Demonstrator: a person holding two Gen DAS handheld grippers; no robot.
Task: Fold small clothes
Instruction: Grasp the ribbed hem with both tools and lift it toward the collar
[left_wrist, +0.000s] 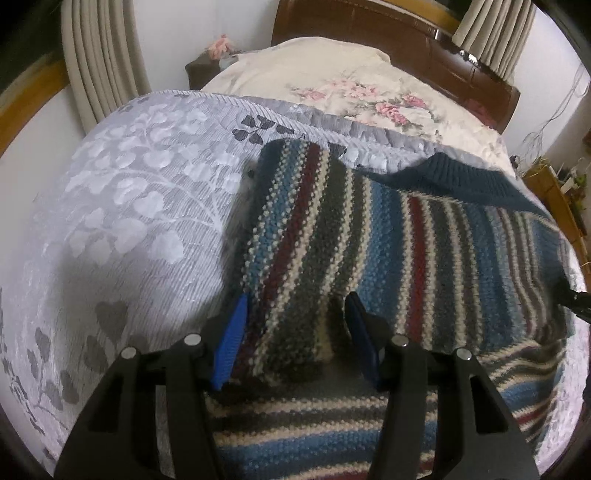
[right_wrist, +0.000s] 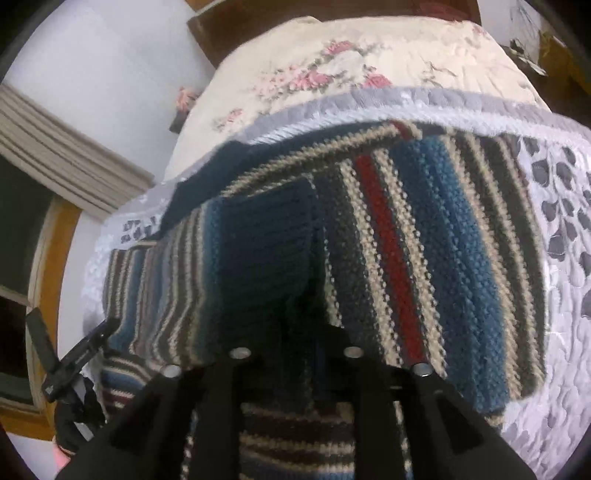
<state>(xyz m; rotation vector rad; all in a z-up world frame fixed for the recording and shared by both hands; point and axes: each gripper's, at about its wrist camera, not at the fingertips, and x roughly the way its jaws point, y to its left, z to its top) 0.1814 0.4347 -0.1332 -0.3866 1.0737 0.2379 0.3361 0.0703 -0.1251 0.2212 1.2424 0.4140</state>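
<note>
- A striped knit sweater (left_wrist: 424, 236) is spread on a grey leaf-patterned bedspread (left_wrist: 122, 206) covering the bed.
- A folded striped part is clamped between the blue fingers (left_wrist: 231, 343) of the left gripper (left_wrist: 295, 339).
- Dark ribbed knit is bunched at the right gripper (right_wrist: 295, 354); its finger state cannot be told.

- A knitted striped sweater (left_wrist: 424, 236) is seen spread over a bed, banded in blue, dark grey, cream and dark red.
- One striped sleeve (left_wrist: 295, 236) is folded over the body, running from 6 o'clock toward 12 o'clock in the left wrist view.
- A ribbed navy edge (left_wrist: 454, 177) is raised at about 1 o'clock.
- In the right wrist view, a ribbed navy cuff (right_wrist: 266, 236) is laid across the middle of the stripes.
</note>
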